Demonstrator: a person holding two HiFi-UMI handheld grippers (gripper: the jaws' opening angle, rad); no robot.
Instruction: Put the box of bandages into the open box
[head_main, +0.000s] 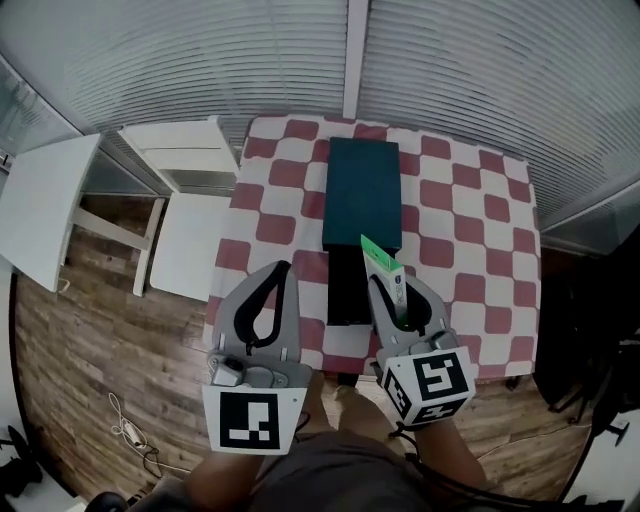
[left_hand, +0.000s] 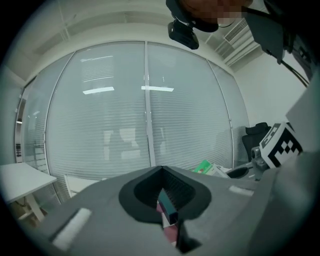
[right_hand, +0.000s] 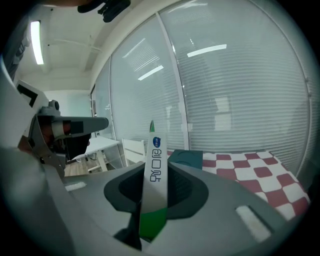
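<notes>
A slim green-and-white box of bandages (head_main: 384, 268) stands upright in my right gripper (head_main: 392, 298), which is shut on its lower end. In the right gripper view the box (right_hand: 154, 170) rises between the jaws. The open box (head_main: 347, 288) is dark, with its teal lid (head_main: 362, 190) lying flat behind it on the checkered table (head_main: 470, 230). The bandage box hovers over the open box's right edge. My left gripper (head_main: 281, 270) is shut on nothing, at the table's front left; its closed jaws fill the left gripper view (left_hand: 162, 172), where the bandage box (left_hand: 209, 167) shows at right.
White tables (head_main: 45, 200) and a white stool (head_main: 190, 245) stand left of the checkered table on a wood floor. A black chair (head_main: 590, 340) is at the right. Blinds cover the windows behind. A cable (head_main: 130, 430) lies on the floor.
</notes>
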